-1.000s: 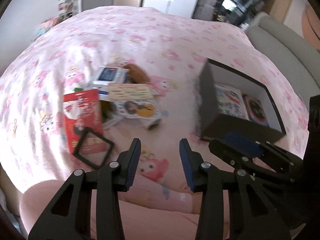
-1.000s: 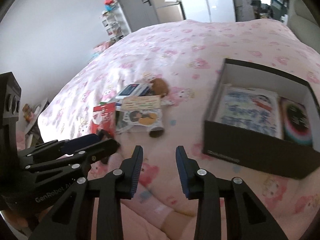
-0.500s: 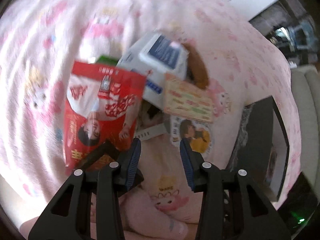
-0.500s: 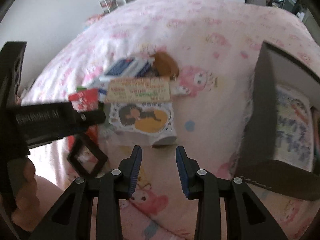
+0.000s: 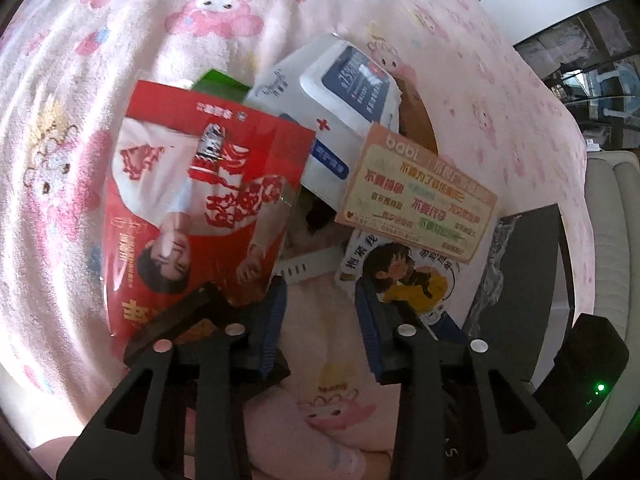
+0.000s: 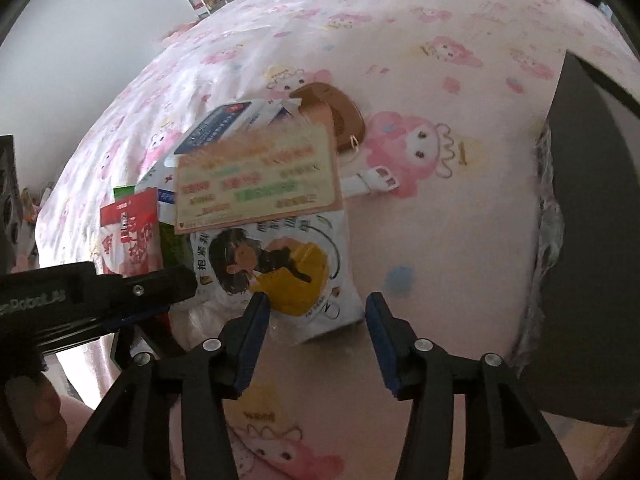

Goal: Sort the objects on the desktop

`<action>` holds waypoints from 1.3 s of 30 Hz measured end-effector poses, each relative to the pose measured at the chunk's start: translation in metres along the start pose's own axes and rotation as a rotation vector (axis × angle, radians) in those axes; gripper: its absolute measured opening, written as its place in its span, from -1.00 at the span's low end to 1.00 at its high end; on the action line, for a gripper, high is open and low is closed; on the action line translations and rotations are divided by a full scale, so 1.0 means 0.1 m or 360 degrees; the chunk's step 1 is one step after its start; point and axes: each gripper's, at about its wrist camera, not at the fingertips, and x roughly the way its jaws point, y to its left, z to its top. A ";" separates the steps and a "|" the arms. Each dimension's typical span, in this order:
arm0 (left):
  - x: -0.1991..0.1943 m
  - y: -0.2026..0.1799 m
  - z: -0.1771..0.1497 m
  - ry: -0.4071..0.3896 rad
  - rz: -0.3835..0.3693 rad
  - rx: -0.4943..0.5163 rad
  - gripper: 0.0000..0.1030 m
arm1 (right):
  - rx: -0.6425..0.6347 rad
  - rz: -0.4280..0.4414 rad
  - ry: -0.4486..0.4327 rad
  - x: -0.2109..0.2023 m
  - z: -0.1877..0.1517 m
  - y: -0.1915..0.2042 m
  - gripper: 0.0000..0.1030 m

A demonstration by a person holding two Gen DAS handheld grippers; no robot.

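Clutter is lying in one overlapping heap on the pink cartoon-print blanket (image 6: 400, 60), so we are judging the sorting as barely begun. We are looking at a red printed packet (image 5: 200, 208), a white wet-wipes pack (image 5: 336, 96), a peach card with coloured lettering (image 5: 416, 196), a white pouch with a cartoon figure (image 6: 276, 268), a white strap (image 6: 368, 180), a brown object (image 6: 332, 116) we cannot identify, a green item (image 5: 218, 84) mostly buried, and a black square frame (image 5: 188, 320) on the red packet's near corner. The black box (image 6: 592, 240) is standing well apart to the right; its inside is out of view.

We are lowering both tools toward the heap. The left gripper (image 5: 320, 312) is closing its jaws over bare blanket, one jaw against the frame, with nothing between them. The right gripper (image 6: 316, 328) is opening its jaws around the cartoon pouch's near edge, not yet pressing it. Everything is waiting to be moved.
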 end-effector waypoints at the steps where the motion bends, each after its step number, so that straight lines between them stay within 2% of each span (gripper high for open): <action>1: 0.02 -0.02 0.00 0.0009 -0.0005 0.0011 -0.40 | -0.0004 0.0008 -0.0016 -0.02 -0.01 0.00 -0.14; 3: 0.02 -0.05 -0.01 0.0014 -0.0015 0.0041 -0.47 | -0.0010 0.0032 -0.0045 -0.09 -0.04 0.00 -0.27; 5: 0.01 -0.08 -0.03 0.0013 -0.0025 0.0069 -0.51 | -0.0012 0.0070 -0.0072 -0.18 -0.07 0.00 -0.55; 7: -0.02 -0.10 -0.05 0.0012 -0.0035 0.0098 -0.51 | -0.0013 0.0116 -0.0107 -0.28 -0.10 0.00 -0.67; 12: -0.10 -0.07 -0.06 -0.0018 -0.0073 0.0060 -0.51 | -0.0035 0.0150 -0.0164 -0.51 -0.20 0.02 -0.69; 16: -0.21 0.00 -0.04 -0.0087 -0.0104 0.0004 -0.51 | -0.0078 0.0098 -0.0131 -0.53 -0.22 0.07 -0.69; 18: -0.19 0.03 -0.03 -0.0069 -0.0109 -0.0013 -0.51 | -0.0092 0.0071 -0.0109 -0.51 -0.26 0.07 -0.69; 22: -0.06 -0.02 -0.02 0.0021 -0.0086 0.0031 -0.50 | -0.0015 0.0051 -0.0043 -0.49 -0.48 -0.06 -0.69; 27: -0.10 -0.02 -0.03 -0.0033 -0.0010 0.0031 -0.37 | 0.0030 0.0068 -0.0033 -0.52 -0.58 -0.16 -0.69; 31: -0.06 0.04 -0.01 -0.0016 0.0000 0.0013 -0.38 | 0.0067 0.0112 -0.0073 -0.45 -0.42 -0.16 -0.37; 34: 0.02 0.01 -0.02 0.0052 -0.0026 0.0043 -0.52 | 0.0087 0.0149 -0.0053 -0.31 -0.30 -0.14 -0.33; 35: 0.02 0.00 -0.03 0.0058 -0.0026 0.0063 -0.65 | 0.0094 0.0173 -0.0055 -0.30 -0.30 -0.13 -0.33; 36: 0.02 -0.02 -0.05 0.0063 -0.0025 0.0083 -0.67 | 0.0101 0.0196 -0.0057 -0.28 -0.30 -0.13 -0.40; 37: 0.02 -0.05 -0.07 0.0070 -0.0026 0.0106 -0.67 | 0.0107 0.0220 -0.0062 -0.28 -0.30 -0.12 -0.69; 39: 0.03 -0.14 -0.14 0.0097 -0.0037 0.0191 -0.67 | 0.0080 0.0258 -0.0137 -0.41 -0.38 -0.09 -0.77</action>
